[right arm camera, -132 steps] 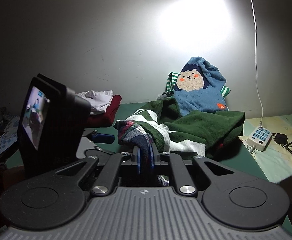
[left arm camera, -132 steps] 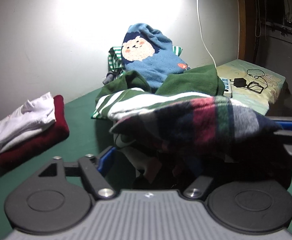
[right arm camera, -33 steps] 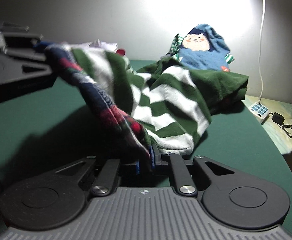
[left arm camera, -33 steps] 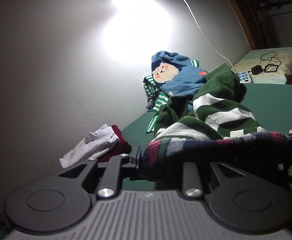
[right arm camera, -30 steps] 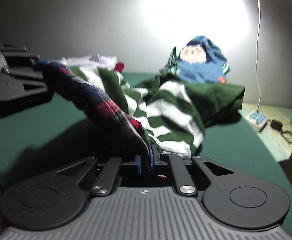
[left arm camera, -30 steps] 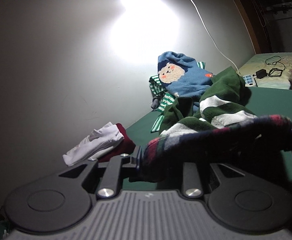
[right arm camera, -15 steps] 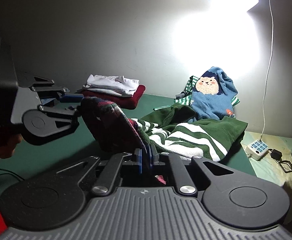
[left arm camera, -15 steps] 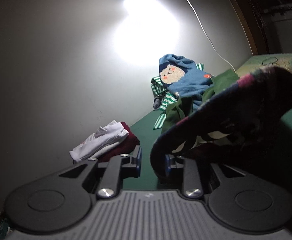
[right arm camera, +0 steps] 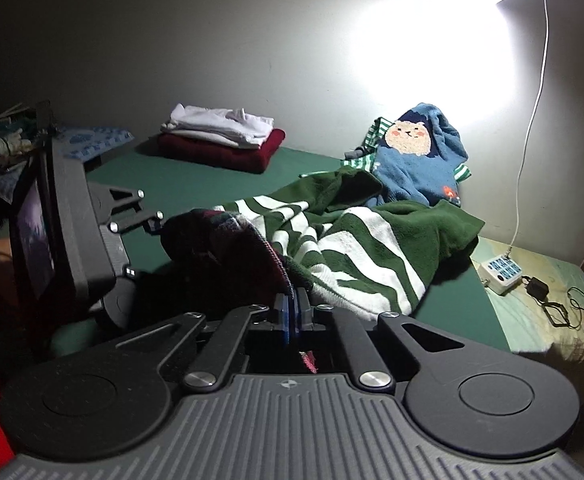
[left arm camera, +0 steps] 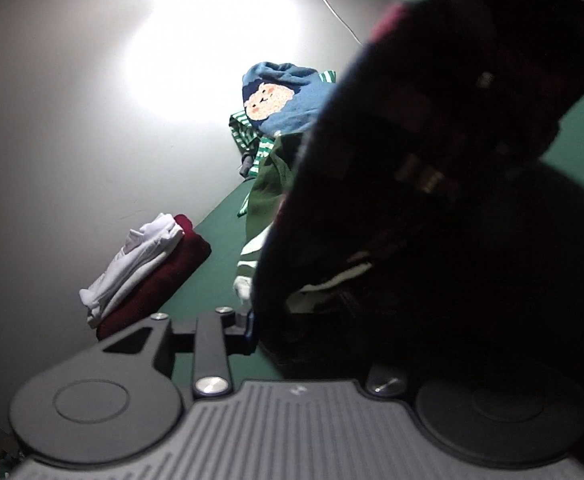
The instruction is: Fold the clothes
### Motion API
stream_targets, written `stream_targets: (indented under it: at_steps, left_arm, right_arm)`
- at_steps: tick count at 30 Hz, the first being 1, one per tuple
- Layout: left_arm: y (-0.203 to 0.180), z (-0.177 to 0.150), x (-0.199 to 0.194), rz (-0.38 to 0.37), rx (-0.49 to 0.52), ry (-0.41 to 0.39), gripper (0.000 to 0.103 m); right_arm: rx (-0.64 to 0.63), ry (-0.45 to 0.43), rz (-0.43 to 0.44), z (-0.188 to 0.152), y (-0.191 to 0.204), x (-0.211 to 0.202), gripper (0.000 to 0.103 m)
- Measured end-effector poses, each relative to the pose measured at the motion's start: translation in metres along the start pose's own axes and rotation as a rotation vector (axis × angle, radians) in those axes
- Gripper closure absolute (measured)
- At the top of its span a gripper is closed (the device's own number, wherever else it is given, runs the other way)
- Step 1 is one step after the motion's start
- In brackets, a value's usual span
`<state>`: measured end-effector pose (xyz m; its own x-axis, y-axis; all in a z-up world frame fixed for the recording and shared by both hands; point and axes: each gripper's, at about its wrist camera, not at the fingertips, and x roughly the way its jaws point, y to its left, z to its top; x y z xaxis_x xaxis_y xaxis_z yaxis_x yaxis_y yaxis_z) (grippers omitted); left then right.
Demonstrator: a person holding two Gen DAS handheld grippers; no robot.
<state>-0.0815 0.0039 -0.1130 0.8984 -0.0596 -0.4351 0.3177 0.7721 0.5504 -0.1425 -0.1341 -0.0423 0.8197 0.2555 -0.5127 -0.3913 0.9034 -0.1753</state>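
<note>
Green table; plaid garment stretched leftward from clamped right gripper toward left gripper, grip unclear.

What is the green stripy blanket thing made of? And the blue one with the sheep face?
The green-and-white striped garment looks like soft fleece or thick knit: matte with a fuzzy nap. The blue top also looks like plush fabric, and its sheep face appears nubbly, like terry or bouclé. Exact fibres can't be told.

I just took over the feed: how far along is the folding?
Done: a white garment lies folded on a folded dark red one. In hand: the plaid garment, pinched by the right gripper; the left gripper sits against it, grip unclear. Left: the green striped top and blue bear top, both crumpled.
</note>
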Motion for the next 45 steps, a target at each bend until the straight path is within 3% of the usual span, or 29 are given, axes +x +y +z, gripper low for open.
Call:
stream_targets:
  at_steps: [2,6,8,13,16,18,21,26,34,40,43,45]
  left_arm:
    - [0.008,0.007,0.005,0.003,-0.024,0.001,0.073]
    - [0.019,0.016,0.007,0.032,-0.048,-0.005,0.073]
    - [0.021,0.019,0.009,0.037,-0.053,0.003,0.072]
    - [0.007,0.021,0.013,0.076,-0.003,0.045,0.068]
    - [0.01,0.025,0.017,0.103,-0.023,0.08,0.064]
    - [0.014,0.027,0.016,0.133,-0.035,0.091,0.051]
    - [0.017,0.024,0.013,0.181,-0.003,0.106,0.04]
    - [0.016,0.017,0.015,0.178,0.027,0.157,0.04]
    - [0.003,0.025,0.034,0.174,0.034,0.206,0.041]
    - [-0.008,0.016,0.038,0.147,0.071,0.243,0.042]
    - [-0.013,0.013,0.036,0.149,0.08,0.24,0.043]
    - [-0.017,0.012,0.038,0.155,0.082,0.238,0.043]
  right_arm:
    - [-0.007,0.009,-0.016,-0.006,-0.003,0.002,0.101]
    - [-0.012,0.045,-0.034,-0.016,-0.013,0.015,0.1]
    - [-0.012,0.064,-0.032,-0.022,-0.018,0.024,0.094]
    - [-0.007,0.101,0.03,-0.03,-0.022,0.049,0.069]
    - [-0.011,0.119,0.099,-0.03,-0.025,0.06,0.055]
    - [-0.017,0.126,0.12,-0.033,-0.027,0.066,0.051]
    - [-0.01,0.126,0.174,-0.034,-0.033,0.068,0.049]
    - [-0.138,0.116,0.311,-0.036,-0.028,0.063,0.044]
    - [-0.234,0.068,0.308,-0.038,-0.018,0.074,0.044]
    - [-0.188,0.035,0.287,-0.036,-0.031,0.07,0.084]
    - [-0.167,0.047,0.285,-0.035,-0.039,0.067,0.094]
    - [-0.159,0.055,0.283,-0.036,-0.041,0.067,0.095]
